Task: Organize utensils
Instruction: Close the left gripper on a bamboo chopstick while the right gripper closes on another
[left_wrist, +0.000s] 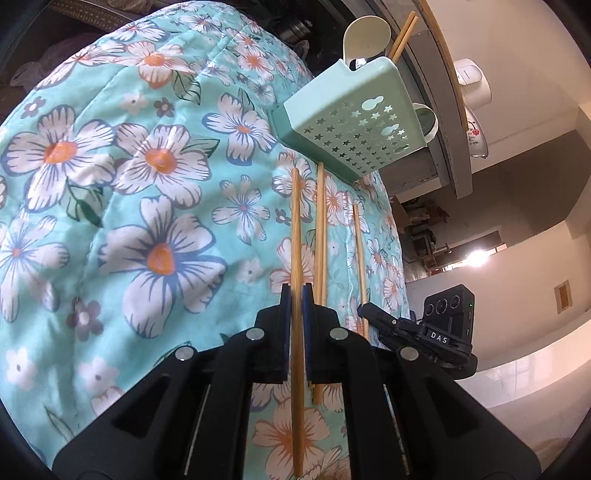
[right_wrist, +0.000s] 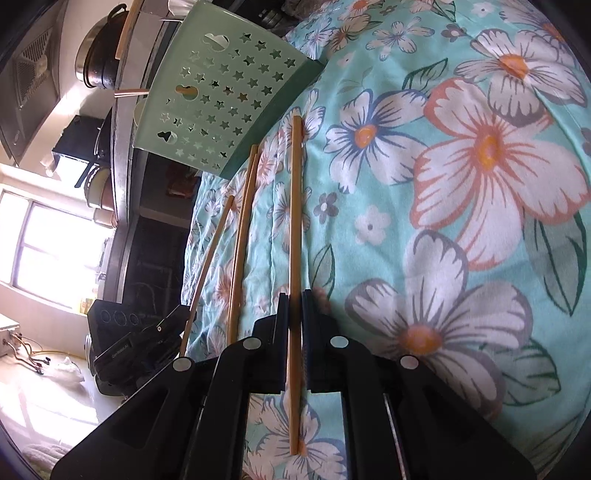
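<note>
- Chopsticks are the near things: the left gripper (left_wrist: 295, 291) is closed tight on one chopstick (left_wrist: 296, 229), which runs lengthwise between its blue pads and points toward the holder.
- Right gripper (right_wrist: 295, 295) is likewise clamped narrow on another chopstick (right_wrist: 295, 206), its far tip close to the holder's base.
- Just beside the held ones, two loose chopsticks (right_wrist: 242, 229) lie on the flowered quilt (left_wrist: 110, 206).
- Farther on, the mint-green utensil holder (left_wrist: 351, 122) with star-shaped holes stands on the quilt by its edge.
- Inside it, a pale spoon (left_wrist: 365, 37) and a pair of chopsticks (left_wrist: 404, 31) stick out of the top.
- Beyond it, a shelf (left_wrist: 439, 110) carries dishes.
</note>
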